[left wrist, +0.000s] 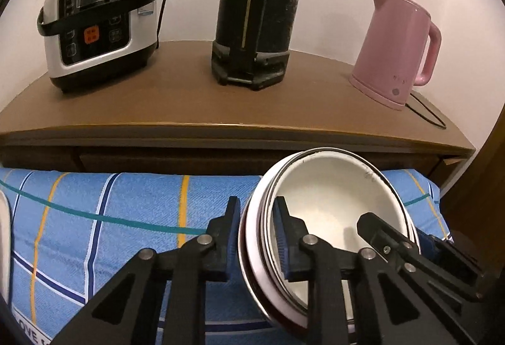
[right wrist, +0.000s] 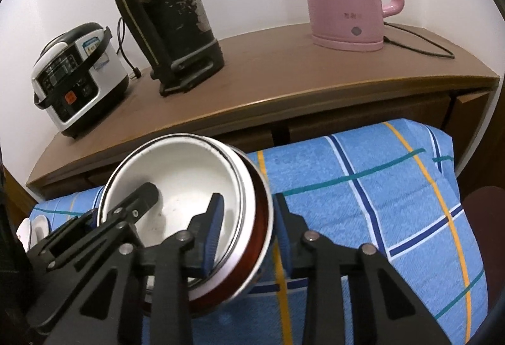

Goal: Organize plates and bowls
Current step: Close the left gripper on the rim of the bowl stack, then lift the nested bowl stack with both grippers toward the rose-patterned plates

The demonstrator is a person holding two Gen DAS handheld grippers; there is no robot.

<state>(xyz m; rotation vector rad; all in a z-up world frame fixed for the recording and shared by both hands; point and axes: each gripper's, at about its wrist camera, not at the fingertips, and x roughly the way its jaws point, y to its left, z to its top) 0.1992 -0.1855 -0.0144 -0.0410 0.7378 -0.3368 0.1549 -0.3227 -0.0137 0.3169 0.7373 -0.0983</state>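
Note:
A stack of nested bowls, white inside (left wrist: 331,203) with a dark red outer one, is held above the blue checked cloth (left wrist: 126,219). My left gripper (left wrist: 257,215) is shut on the stack's left rim, one finger inside and one outside. My right gripper (right wrist: 249,215) is shut on the opposite rim of the same stack (right wrist: 183,181). Each gripper shows in the other's view: the right gripper (left wrist: 394,241) at the far rim, the left gripper (right wrist: 126,212) likewise.
A brown wooden table (left wrist: 221,99) behind the cloth carries a rice cooker (left wrist: 98,20), a black thermos (left wrist: 258,7) and a pink kettle (left wrist: 397,48) with its cord. White dishes (right wrist: 31,228) lie on the cloth at the left edge.

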